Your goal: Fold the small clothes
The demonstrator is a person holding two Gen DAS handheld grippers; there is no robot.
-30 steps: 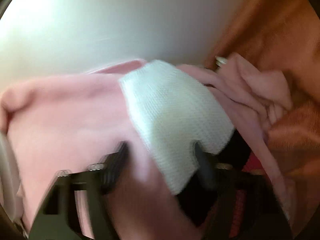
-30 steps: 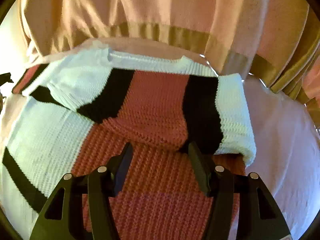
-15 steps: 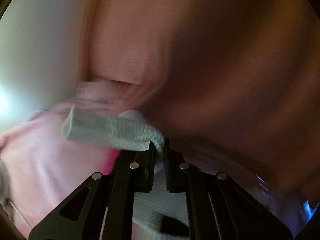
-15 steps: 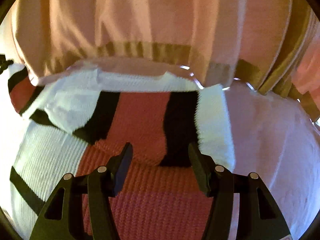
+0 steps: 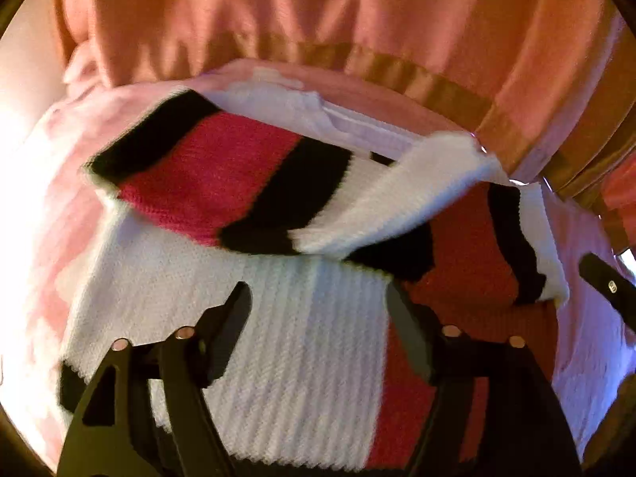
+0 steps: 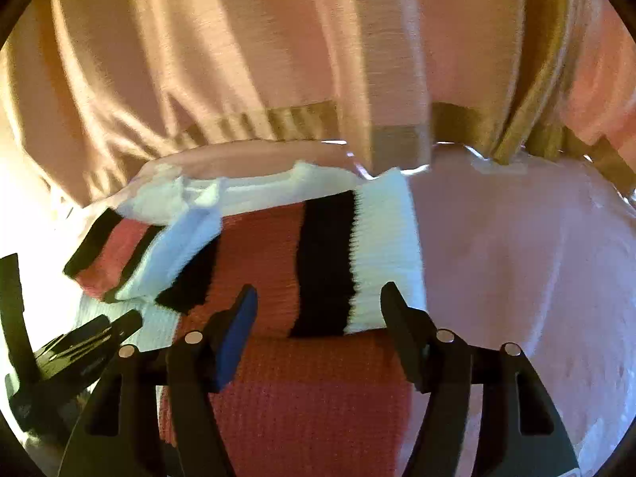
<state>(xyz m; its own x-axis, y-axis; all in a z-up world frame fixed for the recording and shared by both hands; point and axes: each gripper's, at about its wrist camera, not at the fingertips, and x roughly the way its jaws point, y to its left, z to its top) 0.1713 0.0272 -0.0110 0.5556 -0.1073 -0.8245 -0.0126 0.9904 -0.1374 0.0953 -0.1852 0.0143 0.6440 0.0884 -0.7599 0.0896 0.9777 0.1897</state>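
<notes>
Fingers (image 5: 234, 310) of the left gripper (image 5: 318, 310), clamped on a sleeve (image 5: 222, 183) half a second earlier, stood apart and empty, right gripper (image 6: 318, 310) likewise, above the striped sweater (image 6: 302, 389) on the pink-covered desk (image 6: 516, 278): 2 sleeves folded in, body fold probably next.

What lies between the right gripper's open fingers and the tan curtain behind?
In the right wrist view, the right gripper faces the folded red, black and white striped knit sweater, then bare pink bedsheet before the tan curtain.
</notes>
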